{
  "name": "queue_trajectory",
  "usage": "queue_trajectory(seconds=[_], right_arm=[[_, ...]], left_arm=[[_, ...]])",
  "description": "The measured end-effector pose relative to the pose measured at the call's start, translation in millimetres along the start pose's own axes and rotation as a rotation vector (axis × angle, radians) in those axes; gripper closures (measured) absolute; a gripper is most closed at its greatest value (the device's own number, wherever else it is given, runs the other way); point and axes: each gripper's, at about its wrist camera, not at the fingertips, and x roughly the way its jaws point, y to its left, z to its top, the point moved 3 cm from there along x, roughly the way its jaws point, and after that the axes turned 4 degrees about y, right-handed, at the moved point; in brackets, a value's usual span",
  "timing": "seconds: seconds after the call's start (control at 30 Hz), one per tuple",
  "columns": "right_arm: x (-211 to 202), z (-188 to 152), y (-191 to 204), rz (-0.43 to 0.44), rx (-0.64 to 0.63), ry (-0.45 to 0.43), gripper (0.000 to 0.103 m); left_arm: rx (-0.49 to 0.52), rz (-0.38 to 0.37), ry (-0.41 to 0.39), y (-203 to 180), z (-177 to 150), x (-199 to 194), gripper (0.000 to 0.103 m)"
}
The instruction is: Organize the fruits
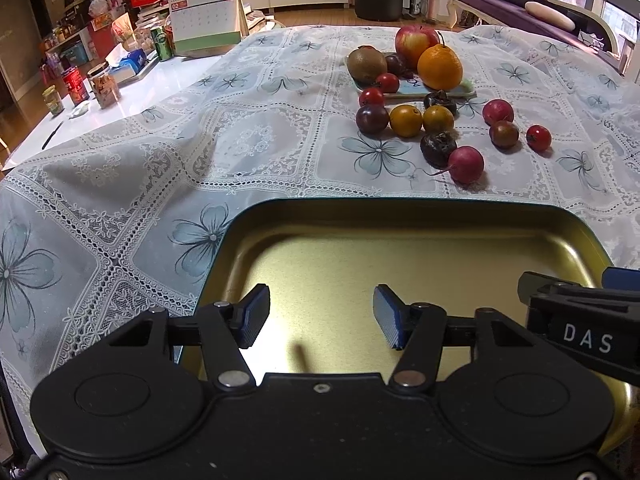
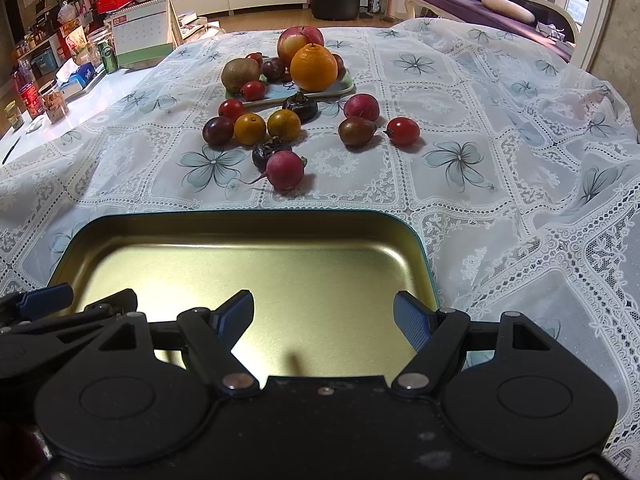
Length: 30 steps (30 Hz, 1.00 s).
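A gold metal tray (image 1: pixel 400 236) (image 2: pixel 240 248) lies on the tablecloth right in front of both grippers. My left gripper (image 1: pixel 320 316) and my right gripper (image 2: pixel 324 320) are both open and empty above the tray's near part. Beyond it lie loose small fruits: a pink radish (image 2: pixel 285 170), two small oranges (image 2: pixel 250 129), a dark plum (image 2: pixel 218 130), cherry tomatoes (image 2: pixel 404 131). A pale plate (image 2: pixel 340 88) behind them holds an orange (image 2: pixel 313 67), an apple (image 2: pixel 296 42) and a kiwi (image 2: pixel 240 74).
The lace tablecloth (image 2: pixel 500 140) covers the table. At the far left, a desk calendar (image 1: pixel 204 24), a green can (image 1: pixel 162 42), jars and a tissue box (image 1: pixel 128 62) stand on the bare white tabletop. The right gripper's side shows in the left wrist view (image 1: pixel 584 320).
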Motion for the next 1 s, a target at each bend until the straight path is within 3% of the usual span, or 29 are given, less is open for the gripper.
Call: queue_trajectory(seconds=[1.0], right_arm=[[1.0, -1.5, 1.2, 0.004, -0.001, -0.001, 0.024]], left_arm=[[-0.001, -0.001, 0.014, -0.6, 1.1, 4.7, 0.042]])
